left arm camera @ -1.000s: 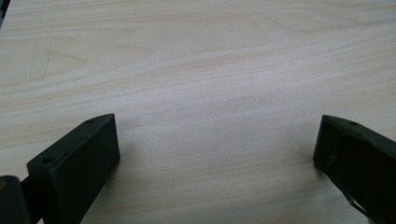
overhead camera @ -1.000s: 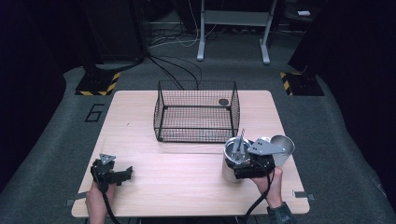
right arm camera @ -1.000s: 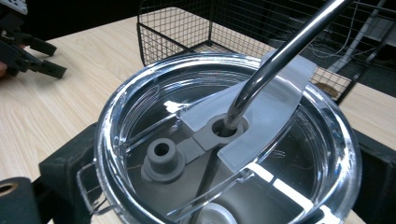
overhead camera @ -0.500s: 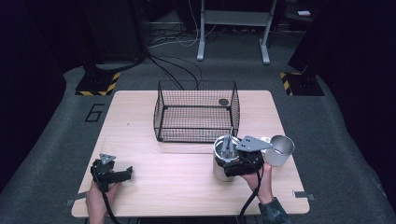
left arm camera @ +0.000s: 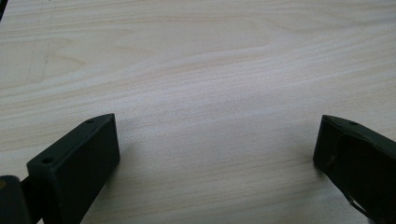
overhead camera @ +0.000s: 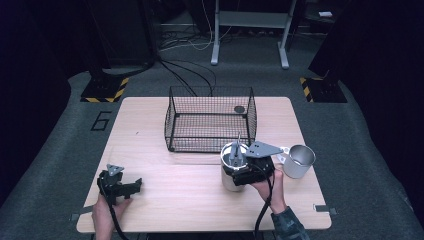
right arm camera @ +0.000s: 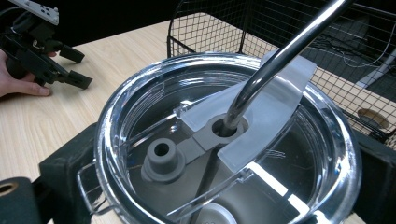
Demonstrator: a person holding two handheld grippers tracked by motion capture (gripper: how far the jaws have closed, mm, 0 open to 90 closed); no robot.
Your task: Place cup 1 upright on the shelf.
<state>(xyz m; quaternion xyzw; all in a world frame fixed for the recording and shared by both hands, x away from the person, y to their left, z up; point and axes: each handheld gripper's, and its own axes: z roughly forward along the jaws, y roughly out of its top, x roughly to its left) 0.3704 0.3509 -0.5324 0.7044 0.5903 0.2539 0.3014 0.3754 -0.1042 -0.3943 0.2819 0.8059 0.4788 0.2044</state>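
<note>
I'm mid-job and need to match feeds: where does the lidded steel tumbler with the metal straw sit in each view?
High view: the tumbler stands right of centre on the table, just in front of the wire basket, with the right gripper around it.
Left gripper view: bare wood between open jaws; the tumbler is not in this picture.
Right gripper view: the tumbler's clear lid and straw sit close up, centre frame.
Shared landmark: the wire basket.

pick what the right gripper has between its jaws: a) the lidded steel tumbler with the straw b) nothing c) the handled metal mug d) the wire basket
a: in the right gripper view the black jaws sit on either side of the tumbler under its clear lid, with the metal straw through it; the right gripper is at the tumbler in the high view, and the mug stands apart.
</note>
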